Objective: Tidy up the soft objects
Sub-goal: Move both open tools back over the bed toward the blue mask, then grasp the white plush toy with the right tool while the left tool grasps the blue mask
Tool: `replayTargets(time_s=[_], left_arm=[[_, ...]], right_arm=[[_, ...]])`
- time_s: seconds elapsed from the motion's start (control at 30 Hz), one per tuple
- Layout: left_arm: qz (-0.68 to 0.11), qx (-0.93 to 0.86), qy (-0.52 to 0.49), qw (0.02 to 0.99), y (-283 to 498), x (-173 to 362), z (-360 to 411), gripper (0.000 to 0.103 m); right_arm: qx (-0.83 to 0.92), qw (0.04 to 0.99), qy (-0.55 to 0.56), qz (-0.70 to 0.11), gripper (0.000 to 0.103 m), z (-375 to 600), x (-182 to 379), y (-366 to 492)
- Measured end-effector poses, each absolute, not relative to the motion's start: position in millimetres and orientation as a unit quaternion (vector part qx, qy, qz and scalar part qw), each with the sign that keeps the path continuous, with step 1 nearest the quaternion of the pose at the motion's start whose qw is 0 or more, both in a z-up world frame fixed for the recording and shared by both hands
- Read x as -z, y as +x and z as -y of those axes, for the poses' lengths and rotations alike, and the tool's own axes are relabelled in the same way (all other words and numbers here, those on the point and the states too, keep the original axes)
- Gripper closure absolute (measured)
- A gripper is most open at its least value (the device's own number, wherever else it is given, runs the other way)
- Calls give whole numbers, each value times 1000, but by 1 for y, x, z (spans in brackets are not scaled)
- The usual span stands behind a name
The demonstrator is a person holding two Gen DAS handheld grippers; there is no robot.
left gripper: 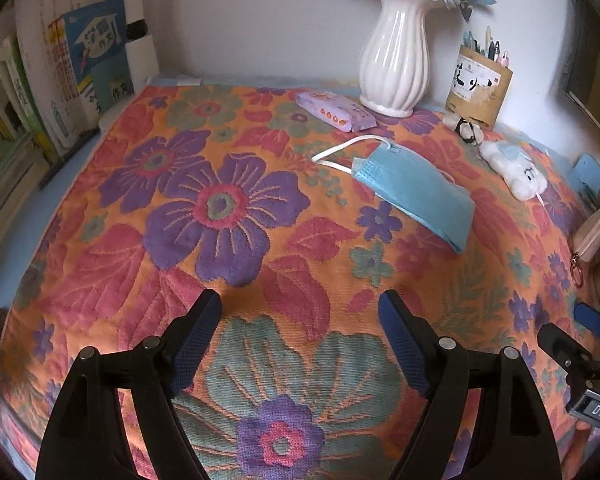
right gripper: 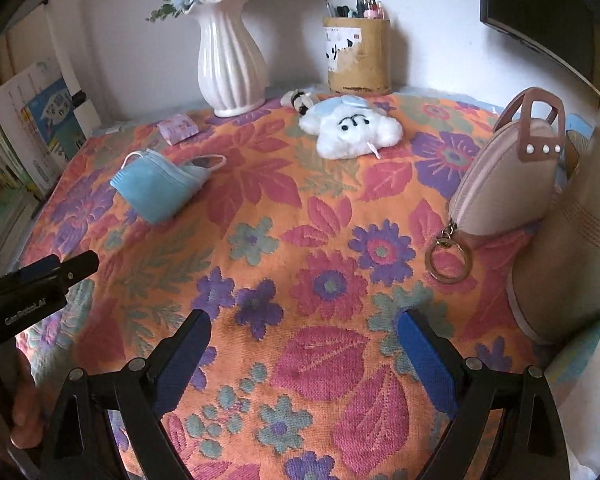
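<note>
In the left wrist view, the left gripper [left gripper: 300, 312] is seen with its jaws apart and nothing between them, poised over the floral cloth [left gripper: 228, 240]. The blue face mask [left gripper: 414, 194] lies flat beyond and to the right of the fingers, its white ear loop trailing toward the tissue pack [left gripper: 334, 112] near the white vase [left gripper: 396, 52]. The white plush toy [left gripper: 516, 168] rests further right, just beside the pen holder [left gripper: 480, 88]. Books [left gripper: 72, 72] are stacked along the left edge. No soft item is held, so the step in hand is judged to be the approach to a first pick. The mask is probably best taken at its thick folded edge, with the cloth beneath kept out of the pinch.

In the right wrist view, the right gripper [right gripper: 304, 332] is likewise shown with jaws apart and empty. The plush toy [right gripper: 354, 128] lies ahead, well apart from the fingers; the mask [right gripper: 160, 188] lies to the left, and the pink pouch [right gripper: 508, 176] leans at the right. The toy is likely best gripped across its body, clear of the vase [right gripper: 230, 60]. The left gripper's body [right gripper: 36, 292] shows at the left edge, so the two approaches should be kept from crossing.
</note>
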State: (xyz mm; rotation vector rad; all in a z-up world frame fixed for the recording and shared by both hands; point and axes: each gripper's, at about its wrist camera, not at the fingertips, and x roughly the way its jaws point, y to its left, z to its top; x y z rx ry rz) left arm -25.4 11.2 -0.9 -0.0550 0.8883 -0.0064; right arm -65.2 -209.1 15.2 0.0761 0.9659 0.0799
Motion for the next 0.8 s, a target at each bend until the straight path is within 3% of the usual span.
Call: replayTargets(time_s=[0.17, 0.37, 0.43, 0.5, 0.63, 0.8], left_arm=[[-443, 4, -28, 896, -24, -1, -13, 23], [-413, -10, 5, 911, -30, -51, 8, 23], [-399, 10, -3, 917, -22, -62, 14, 16], [-406, 19, -24, 913, -6, -60, 16, 15], [-454, 54, -104, 883, 35, -32, 19, 15], [-462, 15, -67, 884, 53, -16, 42, 15]], right_arm=[[-29, 882, 34, -469, 8, 209, -15, -65], [-29, 874, 74, -480, 8, 209, -49, -38], [-27, 885, 77, -458, 7, 209, -69, -21], [2, 892, 53, -450, 0, 206, -82, 5], [51, 884, 7, -465, 0, 204, -73, 66], [69, 861, 10, -504, 0, 223, -38, 116]])
